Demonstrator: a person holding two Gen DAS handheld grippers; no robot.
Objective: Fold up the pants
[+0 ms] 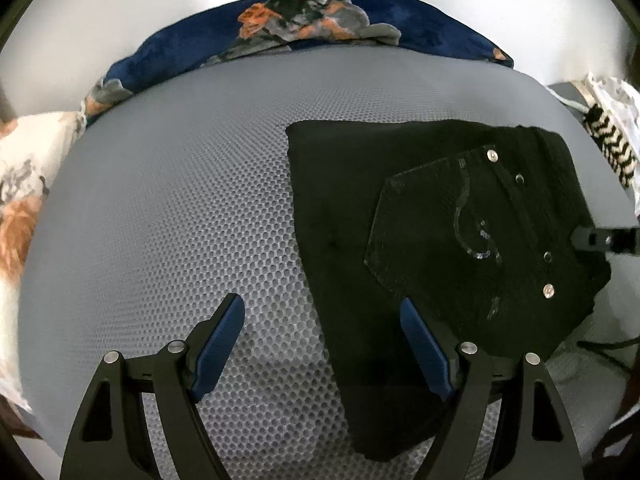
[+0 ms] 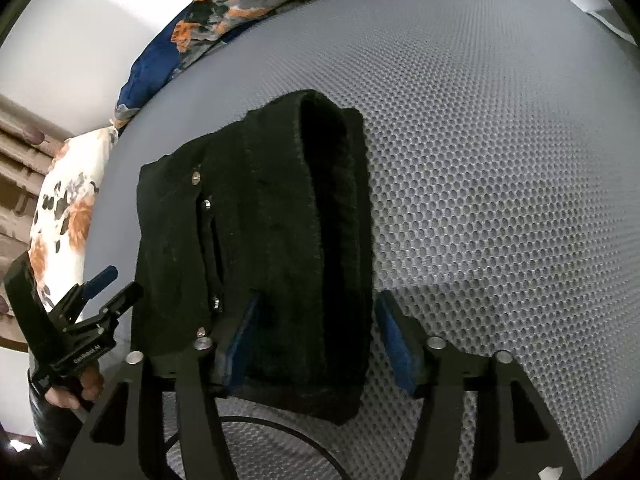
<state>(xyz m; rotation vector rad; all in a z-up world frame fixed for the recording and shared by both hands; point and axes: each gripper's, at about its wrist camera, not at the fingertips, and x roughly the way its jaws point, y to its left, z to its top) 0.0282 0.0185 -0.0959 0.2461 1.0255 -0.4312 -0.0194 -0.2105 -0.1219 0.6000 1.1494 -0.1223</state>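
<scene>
Black pants (image 1: 420, 240) lie folded into a compact packet on the grey mesh mattress (image 1: 180, 200), back pocket and rivets facing up. My left gripper (image 1: 322, 312) is open and empty, just above the packet's near left edge. In the right wrist view the pants (image 2: 260, 260) show their waistband side, and my right gripper (image 2: 316, 308) is open with its jaws on either side of the waistband edge, not closed on it. The left gripper also shows in the right wrist view (image 2: 116, 284) at the far left. The right gripper's tip (image 1: 596, 238) touches the packet's right edge.
A dark blue floral blanket (image 1: 320, 12) lies along the mattress's far edge. A white floral pillow (image 1: 24, 200) sits at the left. A black-and-white patterned cloth (image 1: 612, 148) lies at the right. A dark cable (image 2: 280, 432) runs beneath the right gripper.
</scene>
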